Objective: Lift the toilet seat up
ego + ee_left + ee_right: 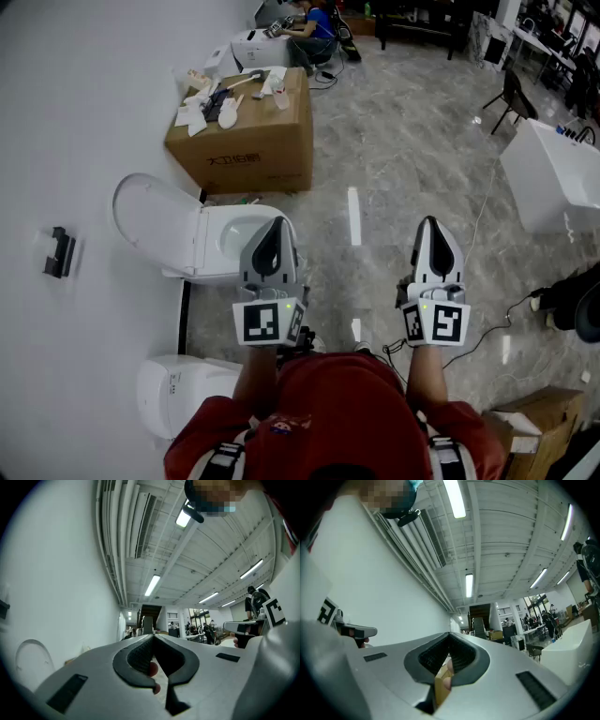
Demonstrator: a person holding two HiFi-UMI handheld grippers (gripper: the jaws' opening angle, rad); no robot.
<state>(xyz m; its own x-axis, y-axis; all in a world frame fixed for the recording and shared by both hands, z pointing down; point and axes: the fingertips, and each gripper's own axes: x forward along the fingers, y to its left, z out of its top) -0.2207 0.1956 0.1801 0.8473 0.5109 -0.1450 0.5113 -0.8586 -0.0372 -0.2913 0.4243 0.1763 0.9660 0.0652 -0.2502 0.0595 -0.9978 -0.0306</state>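
Observation:
A white toilet (217, 246) stands against the left wall, its lid (148, 217) tipped up toward the wall. A white ring lies round the bowl opening; I cannot tell seat from rim. My left gripper (277, 223) is held in the air over the bowl's right side, jaws shut on nothing. My right gripper (432, 225) hangs over the marble floor, well right of the toilet, also shut and empty. Both point roughly level into the room. In the left gripper view the jaws (153, 639) meet at the tips and the lid (32, 660) shows low left. The right gripper view shows closed jaws (450, 637).
A cardboard box (248, 141) with loose items on top stands just beyond the toilet. A second white toilet (178, 394) sits near my left. A white tub (553, 178) and a chair (511, 98) are at the right, and a seated person (314, 28) at the back. A black fitting (59, 253) hangs on the wall.

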